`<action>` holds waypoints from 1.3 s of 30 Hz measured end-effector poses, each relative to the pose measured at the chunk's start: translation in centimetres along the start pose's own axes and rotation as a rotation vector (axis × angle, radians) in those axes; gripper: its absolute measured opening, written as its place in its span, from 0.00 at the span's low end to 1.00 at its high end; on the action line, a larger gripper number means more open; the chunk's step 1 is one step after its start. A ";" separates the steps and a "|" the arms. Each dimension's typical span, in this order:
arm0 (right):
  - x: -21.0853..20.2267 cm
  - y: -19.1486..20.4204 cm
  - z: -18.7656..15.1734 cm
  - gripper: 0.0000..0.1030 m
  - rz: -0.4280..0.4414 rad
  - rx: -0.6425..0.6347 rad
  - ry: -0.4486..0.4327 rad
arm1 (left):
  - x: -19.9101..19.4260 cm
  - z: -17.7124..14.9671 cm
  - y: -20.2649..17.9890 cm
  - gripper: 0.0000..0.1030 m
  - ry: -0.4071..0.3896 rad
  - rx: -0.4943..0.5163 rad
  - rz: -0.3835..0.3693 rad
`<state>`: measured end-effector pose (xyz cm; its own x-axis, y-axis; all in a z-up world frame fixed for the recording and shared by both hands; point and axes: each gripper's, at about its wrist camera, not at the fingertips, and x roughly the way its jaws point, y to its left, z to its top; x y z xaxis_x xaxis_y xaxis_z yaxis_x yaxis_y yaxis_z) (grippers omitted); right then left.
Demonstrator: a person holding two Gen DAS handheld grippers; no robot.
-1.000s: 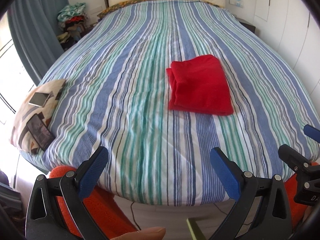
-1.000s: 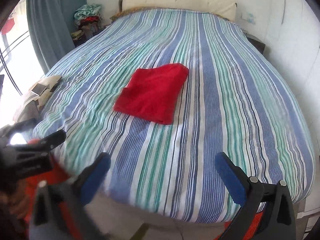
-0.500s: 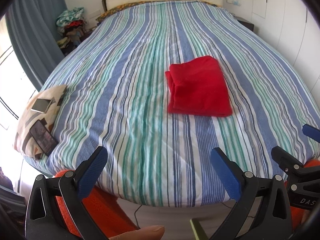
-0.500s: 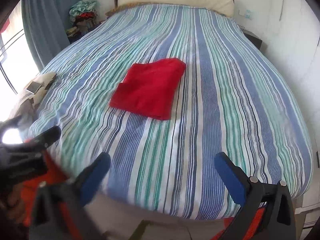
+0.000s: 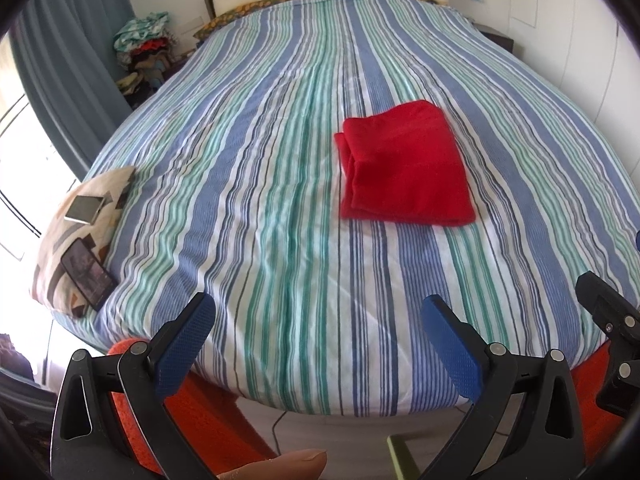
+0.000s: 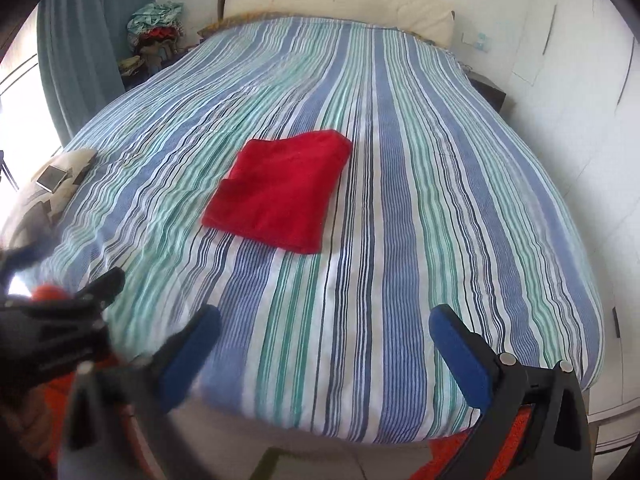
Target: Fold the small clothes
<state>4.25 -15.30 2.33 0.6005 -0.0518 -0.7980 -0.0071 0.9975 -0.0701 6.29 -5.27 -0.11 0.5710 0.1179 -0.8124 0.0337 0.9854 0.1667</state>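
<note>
Left wrist view: red cloth [image 5: 406, 166] folded at 1 o'clock on bed [image 5: 260, 200]; both grippers spread wide, empty; task seemingly finished.

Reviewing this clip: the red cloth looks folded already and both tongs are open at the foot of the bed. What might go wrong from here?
1. The red cloth shows loose layered edges on one side; a one-sided pinch there could peel the fold apart.
2. It lies on a wrinkled striped bedspread, so the left tongs or right tongs might catch the cover too.
3. Two phones rest on a pillow at the bed's edge; tugging the cover might tip them off.
</note>
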 end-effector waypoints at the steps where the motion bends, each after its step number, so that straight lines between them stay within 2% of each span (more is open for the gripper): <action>1: 0.1 0.0 0.0 0.99 -0.003 -0.003 0.000 | 0.0 0.0 0.0 1.00 0.001 -0.003 -0.005; 13: 0.2 -0.1 -0.1 0.99 -0.019 -0.011 -0.003 | -1.1 0.5 0.0 0.99 -0.040 0.005 0.009; 39: 0.5 0.1 -0.2 0.99 -0.032 -0.036 0.003 | -0.7 0.2 -0.2 0.99 -0.016 0.005 -0.010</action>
<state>4.45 -15.28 1.80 0.5987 -0.0834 -0.7966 -0.0173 0.9930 -0.1169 6.05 -5.55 0.54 0.5837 0.1057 -0.8050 0.0440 0.9859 0.1614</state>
